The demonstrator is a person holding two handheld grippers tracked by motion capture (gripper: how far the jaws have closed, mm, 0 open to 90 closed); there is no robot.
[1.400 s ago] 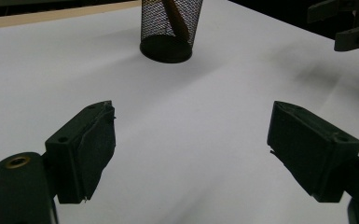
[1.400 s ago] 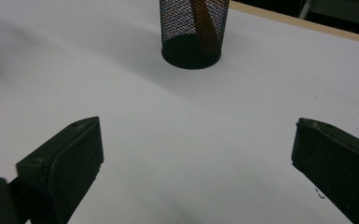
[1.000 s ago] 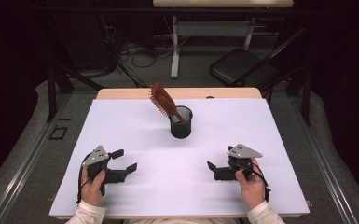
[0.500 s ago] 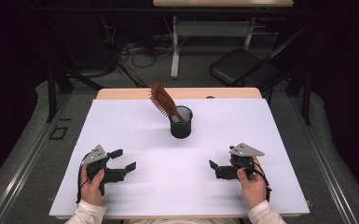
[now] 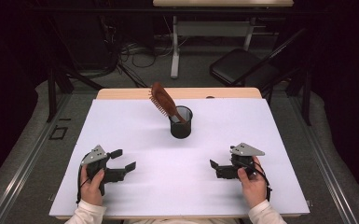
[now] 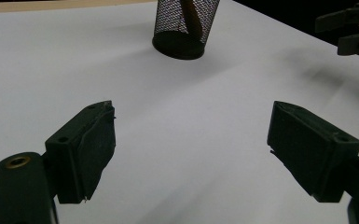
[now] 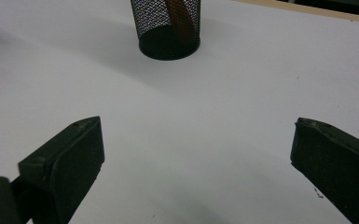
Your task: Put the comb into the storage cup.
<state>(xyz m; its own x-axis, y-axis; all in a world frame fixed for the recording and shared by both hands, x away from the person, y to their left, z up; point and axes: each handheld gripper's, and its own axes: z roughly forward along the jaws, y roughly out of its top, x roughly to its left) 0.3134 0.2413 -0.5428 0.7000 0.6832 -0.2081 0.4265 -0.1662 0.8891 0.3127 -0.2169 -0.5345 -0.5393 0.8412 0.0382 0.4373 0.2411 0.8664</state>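
**Nothing has moved: brush in the cup, both grippers idle**

The brown hairbrush (image 5: 164, 102) stands handle-down in the black mesh cup (image 5: 181, 122), a little above the centre of the high view, its bristled head leaning out toward the upper left of the frame, past the cup's rim. The cup sits upright on the white table cover (image 5: 135, 126), toward the far edge, with open surface all around it. In both gripper views the cup appears at the top centre of the frame, the brush handle visible through the mesh.

Compared with the two earlier high-view pictures, the brush, the cup and both hands sit just as they did; nothing has shifted. That reads as a pause, either before a reach begins or after the brush was set down, and the pictures cannot settle which.

The left gripper (image 5: 123, 161) rests low on the cover at the lower left of the high view, jaws apart with nothing between them. The right gripper (image 5: 213, 167) rests at the lower right, jaws likewise spread and empty. Both point inward toward the cup and are well apart from it, so any handling of the brush is yet to start.
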